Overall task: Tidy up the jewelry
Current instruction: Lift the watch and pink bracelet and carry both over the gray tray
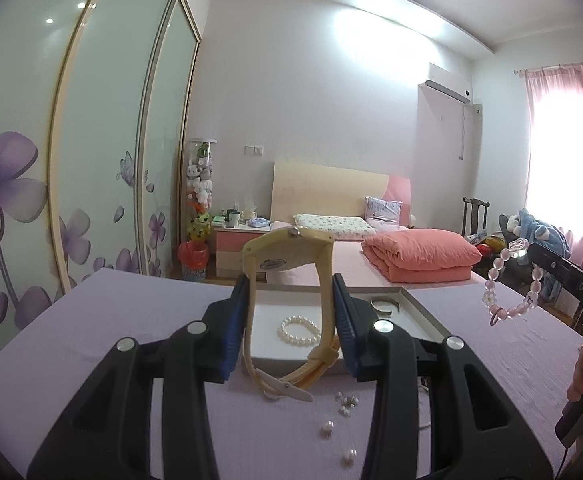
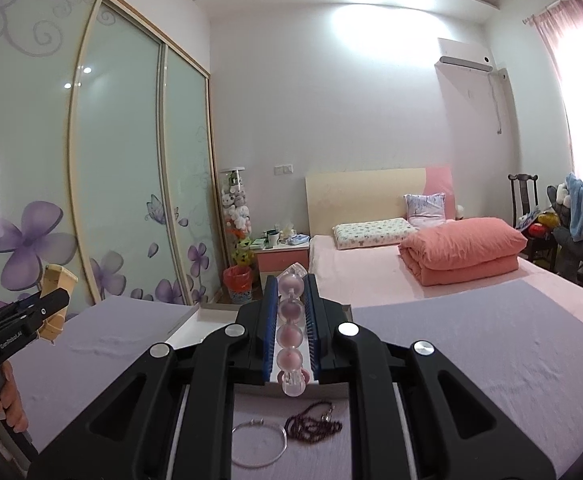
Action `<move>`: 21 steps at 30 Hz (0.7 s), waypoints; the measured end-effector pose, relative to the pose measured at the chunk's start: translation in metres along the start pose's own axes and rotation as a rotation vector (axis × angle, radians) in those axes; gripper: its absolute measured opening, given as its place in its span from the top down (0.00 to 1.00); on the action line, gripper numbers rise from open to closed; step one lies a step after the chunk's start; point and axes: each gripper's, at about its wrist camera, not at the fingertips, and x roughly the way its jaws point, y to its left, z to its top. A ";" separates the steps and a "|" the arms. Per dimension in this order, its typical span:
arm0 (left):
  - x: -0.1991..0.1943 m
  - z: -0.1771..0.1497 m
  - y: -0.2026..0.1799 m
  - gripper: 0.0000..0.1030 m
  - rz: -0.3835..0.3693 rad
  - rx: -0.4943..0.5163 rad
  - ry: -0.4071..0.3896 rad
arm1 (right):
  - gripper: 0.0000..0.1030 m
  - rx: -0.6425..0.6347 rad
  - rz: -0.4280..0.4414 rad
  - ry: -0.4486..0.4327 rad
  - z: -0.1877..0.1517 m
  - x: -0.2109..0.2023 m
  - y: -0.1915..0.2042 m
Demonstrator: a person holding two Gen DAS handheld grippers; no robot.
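Bedroom setting; lilac-covered surface (image 1: 91,340) in the foreground, bed and wardrobe behind.

Item 1: left tool (image 1: 291,304), jaws partway closed on the strap of a cream wristwatch (image 1: 287,260), held above the tray's near edge; loose strap end and buckle dangle low.
Item 2: right tool (image 2: 290,312), jaws narrow, clamped on a pink bead bracelet (image 2: 290,336) that hangs off the surface.

Risks: watch held by a flexible strap only, so it may swing or slip out; its dangling tail could snag the tray rim. Beads are round and smooth, so the bracelet could roll out of the pads.

Container: shallow white tray (image 1: 419,312), holding a white pearl bracelet (image 1: 299,330) and a thin metal bangle (image 1: 385,305). Outside it: loose pearls (image 1: 345,400), a clear bangle (image 2: 257,442), a dark beaded chain (image 2: 311,426).
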 end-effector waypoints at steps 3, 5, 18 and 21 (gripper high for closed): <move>0.019 0.003 -0.002 0.61 0.006 0.002 0.001 | 0.86 0.002 -0.005 0.009 0.000 0.015 -0.001; 0.033 0.004 -0.001 0.61 0.011 -0.004 0.010 | 0.86 0.006 -0.007 0.022 0.000 0.029 -0.001; 0.105 0.014 -0.014 0.61 0.010 0.026 0.022 | 0.86 0.007 -0.018 0.057 -0.006 0.083 0.003; 0.123 0.011 -0.014 0.61 0.001 0.011 0.039 | 0.86 0.007 -0.025 0.082 -0.012 0.097 0.001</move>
